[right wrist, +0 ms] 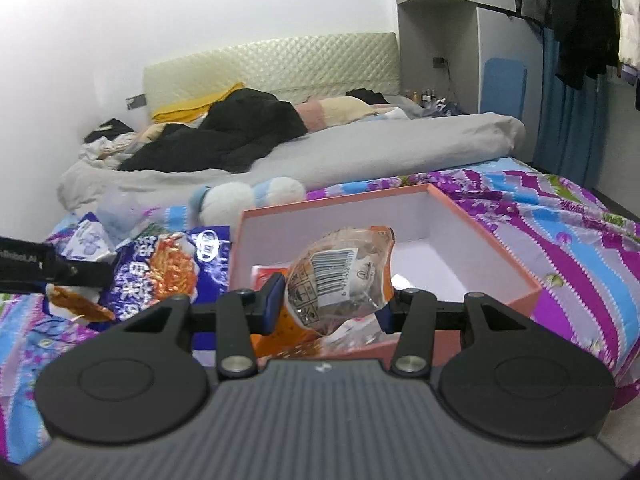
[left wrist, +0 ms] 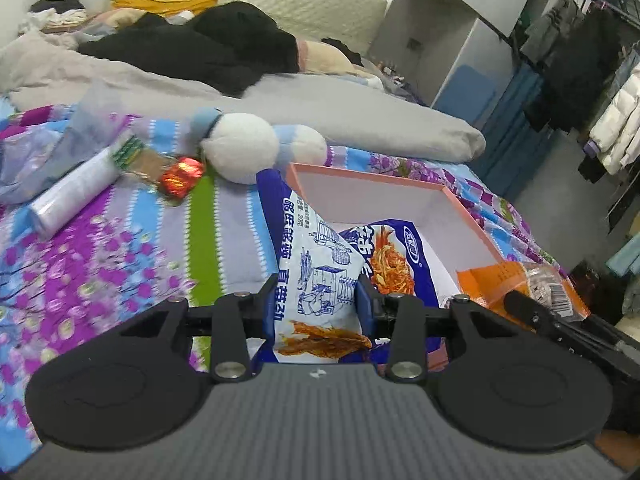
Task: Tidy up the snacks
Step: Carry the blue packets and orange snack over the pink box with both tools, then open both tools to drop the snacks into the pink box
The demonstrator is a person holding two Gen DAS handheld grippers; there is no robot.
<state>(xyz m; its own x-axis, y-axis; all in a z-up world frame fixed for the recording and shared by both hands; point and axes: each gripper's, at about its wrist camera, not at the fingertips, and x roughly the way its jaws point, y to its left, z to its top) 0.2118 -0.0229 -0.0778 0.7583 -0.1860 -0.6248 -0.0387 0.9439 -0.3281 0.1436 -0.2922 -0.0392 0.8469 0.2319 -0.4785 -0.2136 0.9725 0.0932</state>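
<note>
at the far left of the left wrist view, a white roll (left wrist: 74,192) lies on the flowered bedsheet (left wrist: 120,248), with a green-printed packet (left wrist: 128,151) touching its upper end and a red foil snack (left wrist: 182,176) just beside that. these look like snacks not yet gathered, well apart from the box. a white and blue plush toy (left wrist: 248,146) rests behind them, against the grey duvet (left wrist: 360,120).

moving right, the left gripper (left wrist: 316,304) is clamped on a blue and white snack bag (left wrist: 320,264), its blue pads pressing both sides of the crumpled film. the bag is pinched near one end so the rest hangs free, and it hangs at the near left corner of the pink box (left wrist: 460,204), which i judge to be where it is headed.

further right, the open box sits on the sheet, white inside and mostly bare; its low walls make dropping things in from above easy.

in the right wrist view, the right gripper (right wrist: 330,304) is closed on an orange and clear snack packet (right wrist: 340,276), barcode side facing the camera. the packet is held above the near edge of the pink box (right wrist: 500,248), over its interior, so release should land it inside. another red and white packet (right wrist: 262,274) seems to lie in the box already, though it is partly hidden. to the left of this view the same blue bag (right wrist: 168,272) shows, held by the other tool.
</note>
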